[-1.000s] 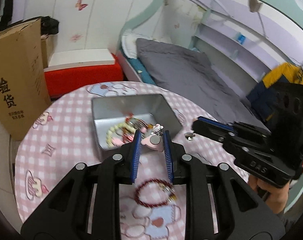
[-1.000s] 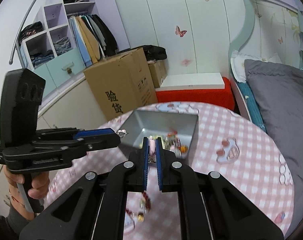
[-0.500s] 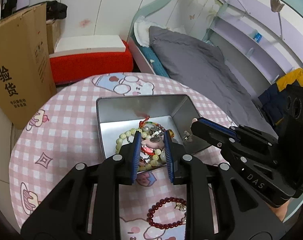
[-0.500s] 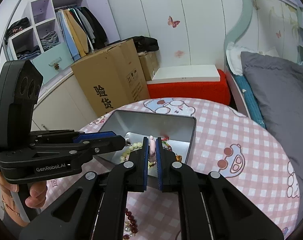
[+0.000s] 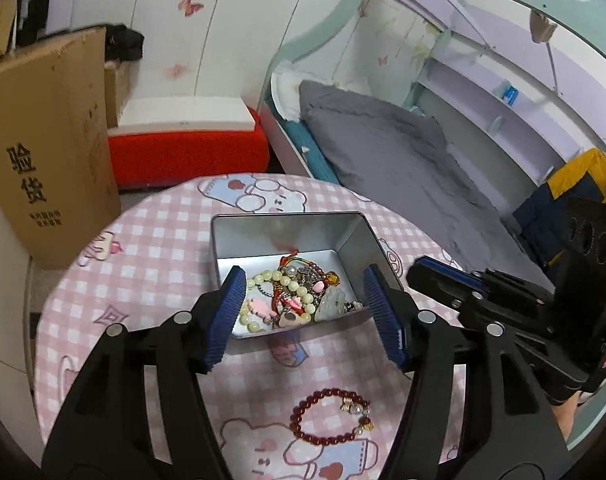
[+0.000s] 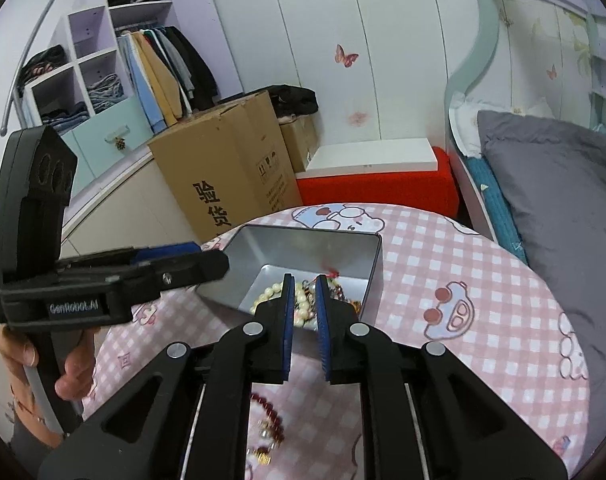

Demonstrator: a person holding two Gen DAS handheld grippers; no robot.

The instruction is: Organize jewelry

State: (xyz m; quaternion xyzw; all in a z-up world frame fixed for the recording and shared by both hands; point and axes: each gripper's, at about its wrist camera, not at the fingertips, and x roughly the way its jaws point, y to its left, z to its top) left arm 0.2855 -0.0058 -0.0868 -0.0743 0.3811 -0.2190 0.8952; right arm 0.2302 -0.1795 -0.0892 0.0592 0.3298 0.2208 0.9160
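Observation:
A silver tin box [image 5: 263, 236] sits on the round pink checked table [image 5: 163, 240]. It holds a pile of jewelry [image 5: 295, 296]: pale bead strands, pink charms, a red cord. My left gripper [image 5: 303, 312] is wide open and empty above the box's near edge. A dark red bead bracelet [image 5: 329, 416] lies on the table below it. My right gripper [image 6: 303, 312] has its jaws slightly apart and empty, over the box [image 6: 315, 248] and its beads [image 6: 303, 300]. The bracelet shows blurred in the right wrist view [image 6: 269, 424].
A brown cardboard box [image 5: 43, 152] stands left of the table, with a red bench [image 5: 187, 152] behind. A bed with grey bedding [image 5: 403, 168] lies to the right. An open wardrobe [image 6: 103, 72] is at the far left in the right wrist view.
My left gripper opened wide and let the pink charm piece fall into the box. My right gripper's jaws parted slightly and its pink piece is gone. Both grippers rose a little.

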